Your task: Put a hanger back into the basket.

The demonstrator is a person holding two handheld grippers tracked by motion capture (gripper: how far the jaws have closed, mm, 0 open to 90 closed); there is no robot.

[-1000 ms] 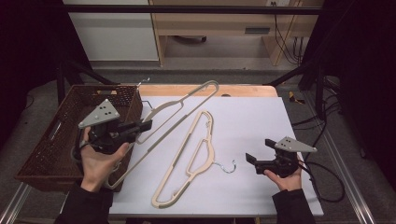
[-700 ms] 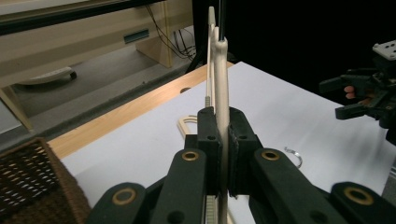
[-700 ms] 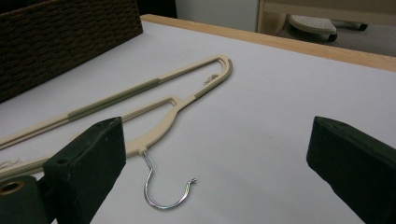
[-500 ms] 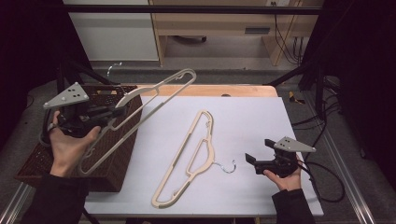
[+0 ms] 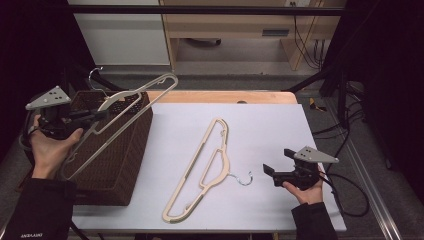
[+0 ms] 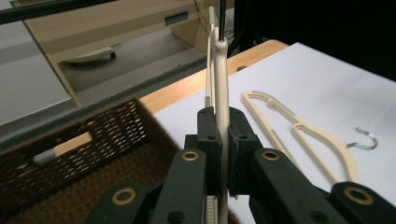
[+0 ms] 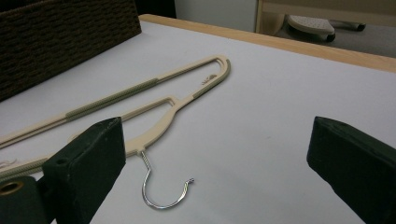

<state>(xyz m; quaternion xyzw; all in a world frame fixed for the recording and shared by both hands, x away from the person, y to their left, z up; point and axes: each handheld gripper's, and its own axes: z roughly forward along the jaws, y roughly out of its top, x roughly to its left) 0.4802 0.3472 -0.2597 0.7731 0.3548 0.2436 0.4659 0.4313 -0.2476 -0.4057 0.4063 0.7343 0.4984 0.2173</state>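
Note:
My left gripper point(image 5: 97, 116) is shut on a beige plastic hanger point(image 5: 131, 99) and holds it tilted in the air above the dark wicker basket point(image 5: 117, 160) at the table's left. In the left gripper view the pads clamp the hanger's thin bar point(image 6: 222, 107) edge-on. A second beige hanger point(image 5: 202, 167) with a metal hook point(image 5: 243, 178) lies flat on the white table top point(image 5: 270, 130). My right gripper point(image 5: 266, 170) stands open just right of that hook, resting low near the table; its wide-spread jaws frame the hook point(image 7: 161, 186) and hanger point(image 7: 154, 100).
The basket holds a wooden-handled item point(image 6: 63, 148) on its bottom. A wooden table edge point(image 5: 220, 95) runs along the far side, with a bench and cables beyond it. Black frame bars stand at the table's sides.
My left hand has carried the held hanger leftward off the table and over the basket. The right gripper and the flat hanger have stayed in place.

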